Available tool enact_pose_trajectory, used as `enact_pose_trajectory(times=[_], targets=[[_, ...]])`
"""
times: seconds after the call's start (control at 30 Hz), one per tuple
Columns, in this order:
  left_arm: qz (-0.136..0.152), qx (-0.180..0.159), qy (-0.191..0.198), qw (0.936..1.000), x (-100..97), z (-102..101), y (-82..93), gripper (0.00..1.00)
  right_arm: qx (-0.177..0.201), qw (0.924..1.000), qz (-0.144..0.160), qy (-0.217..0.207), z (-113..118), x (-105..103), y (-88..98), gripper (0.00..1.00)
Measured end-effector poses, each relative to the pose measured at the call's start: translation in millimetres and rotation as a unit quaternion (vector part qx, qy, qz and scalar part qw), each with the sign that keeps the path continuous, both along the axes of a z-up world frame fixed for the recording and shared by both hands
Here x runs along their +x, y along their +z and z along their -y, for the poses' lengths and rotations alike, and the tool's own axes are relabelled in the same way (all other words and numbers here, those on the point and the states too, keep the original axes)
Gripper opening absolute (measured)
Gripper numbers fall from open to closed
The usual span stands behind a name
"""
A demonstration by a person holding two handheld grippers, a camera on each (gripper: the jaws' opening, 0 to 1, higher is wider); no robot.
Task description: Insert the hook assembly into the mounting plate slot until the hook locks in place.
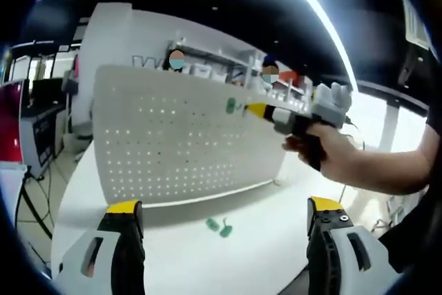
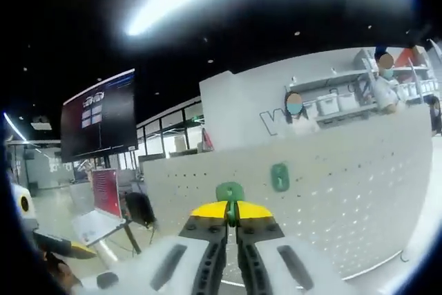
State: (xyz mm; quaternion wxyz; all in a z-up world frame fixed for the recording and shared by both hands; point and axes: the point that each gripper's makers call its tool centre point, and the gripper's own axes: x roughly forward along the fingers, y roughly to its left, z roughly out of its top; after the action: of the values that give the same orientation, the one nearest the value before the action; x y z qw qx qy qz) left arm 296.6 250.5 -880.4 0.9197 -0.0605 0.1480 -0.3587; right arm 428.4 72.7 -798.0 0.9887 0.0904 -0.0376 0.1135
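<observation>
The right hand-held gripper [image 2: 231,213] is clamped on a green hook [image 2: 230,192] near the pegboard [image 2: 331,191]; the left hand-held gripper [image 1: 224,213] gapes wide above the white surface [image 1: 262,240].

Lab: pegboard [image 1: 186,139], storage shelves [image 2: 345,98], wall monitor [image 2: 98,124].

The left gripper [image 1: 224,215] is held low with its yellow-tipped jaws spread wide apart. The right gripper [image 1: 259,110] is raised and extended forward, gripped by a bare hand [image 1: 324,148] on an outstretched forearm; its jaws are pressed together on a green hook [image 2: 230,192].
</observation>
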Motion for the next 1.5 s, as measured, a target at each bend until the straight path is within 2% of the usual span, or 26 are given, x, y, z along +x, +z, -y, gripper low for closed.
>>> enact_pose_trajectory(times=[0.27,0.73,1.07,1.5], targets=[[-0.003,0.002,0.0,1.0,6.5,-2,-1.7,1.0,-0.004,0.9991,0.004,-0.042,35,24,2.3,0.0],[-0.014,0.003,0.005,0.9999,14.8,-7,-9.6,1.0,-0.014,0.9965,0.007,-0.082,69,48,0.9,0.0],[-0.018,0.007,0.009,0.9998,17.2,-9,-13.1,1.0,-0.022,0.9938,0.013,-0.109,80,56,1.6,0.0],[-0.03,0.01,0.017,0.9994,15.1,-14,-21.2,0.99,-0.018,0.9927,0.015,-0.118,87,64,-0.5,0.0]])
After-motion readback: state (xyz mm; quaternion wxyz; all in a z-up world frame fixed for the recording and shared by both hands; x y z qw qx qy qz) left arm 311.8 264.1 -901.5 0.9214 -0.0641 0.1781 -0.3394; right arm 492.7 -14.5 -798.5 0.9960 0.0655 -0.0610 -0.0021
